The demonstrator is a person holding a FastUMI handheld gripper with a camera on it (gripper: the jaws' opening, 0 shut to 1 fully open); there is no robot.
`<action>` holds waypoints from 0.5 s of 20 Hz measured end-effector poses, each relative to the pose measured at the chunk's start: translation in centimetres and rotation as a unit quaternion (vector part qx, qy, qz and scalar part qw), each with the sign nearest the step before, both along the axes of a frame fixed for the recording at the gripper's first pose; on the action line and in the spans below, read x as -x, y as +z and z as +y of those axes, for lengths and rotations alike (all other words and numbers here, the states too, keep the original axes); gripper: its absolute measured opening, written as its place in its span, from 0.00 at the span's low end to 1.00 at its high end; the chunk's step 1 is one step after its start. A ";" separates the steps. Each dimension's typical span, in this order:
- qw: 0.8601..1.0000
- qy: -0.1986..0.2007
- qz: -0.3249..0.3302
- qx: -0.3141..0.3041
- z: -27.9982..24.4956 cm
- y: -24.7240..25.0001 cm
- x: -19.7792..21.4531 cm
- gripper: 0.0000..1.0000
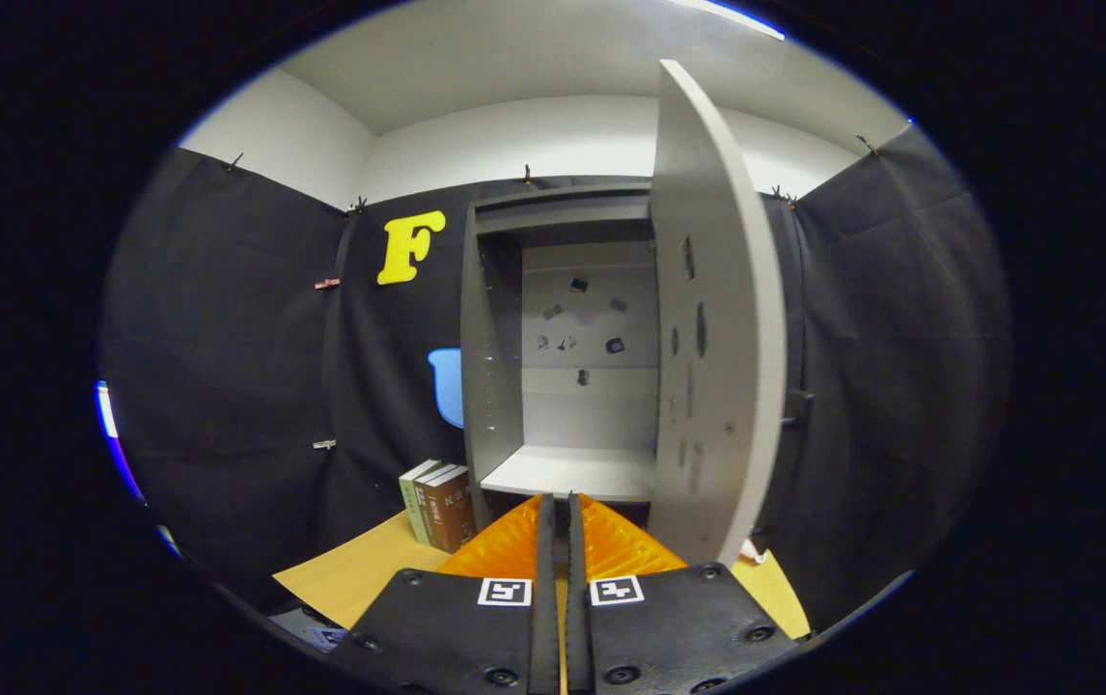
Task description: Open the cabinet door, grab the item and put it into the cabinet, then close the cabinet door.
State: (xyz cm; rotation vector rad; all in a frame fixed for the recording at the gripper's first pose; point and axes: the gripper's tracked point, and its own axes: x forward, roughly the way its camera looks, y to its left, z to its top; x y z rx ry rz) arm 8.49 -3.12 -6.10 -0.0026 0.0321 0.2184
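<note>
Jaws: we see the two fingers drawn together with only a thin slit between them, clenched on nothing; the gripper (560,512) points straight at the open cabinet (490,386).

Door: the cabinet door (717,328) is swung wide and stands edge-on to the right of the fingers, so we judge the opening step done.

Item: we take the books (439,504) for the thing to be stored, though the task does not name it. They stand upright on the table (360,574), left of the fingers and close against the cabinet's left side wall.

Step in hand: by our reading, going for the books comes now, since the shelf (572,473) just beyond the fingertips is bare.

How to do it well: we should spread the fingers before nearing the books, swing left away from the door edge, and come at the spines squarely so both pads land on flat covers.

Grip choice: we cannot tell whether one book or the whole set is wanted; a set may slip apart, so squeeze across the outer covers.

Watch for: the cabinet's side wall sits tight beside the books, leaving little room for the inner finger.

Afterwards: lift clear of the table, then bring the load over the shelf lip.
</note>
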 end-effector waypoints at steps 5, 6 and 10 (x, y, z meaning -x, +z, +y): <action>0.998 0.000 0.070 0.003 1.6 -3.3 0.6 0.07; 0.996 -0.006 0.088 0.008 1.6 -4.2 0.8 0.08; 0.986 -0.033 0.162 0.000 1.6 -8.0 1.9 0.08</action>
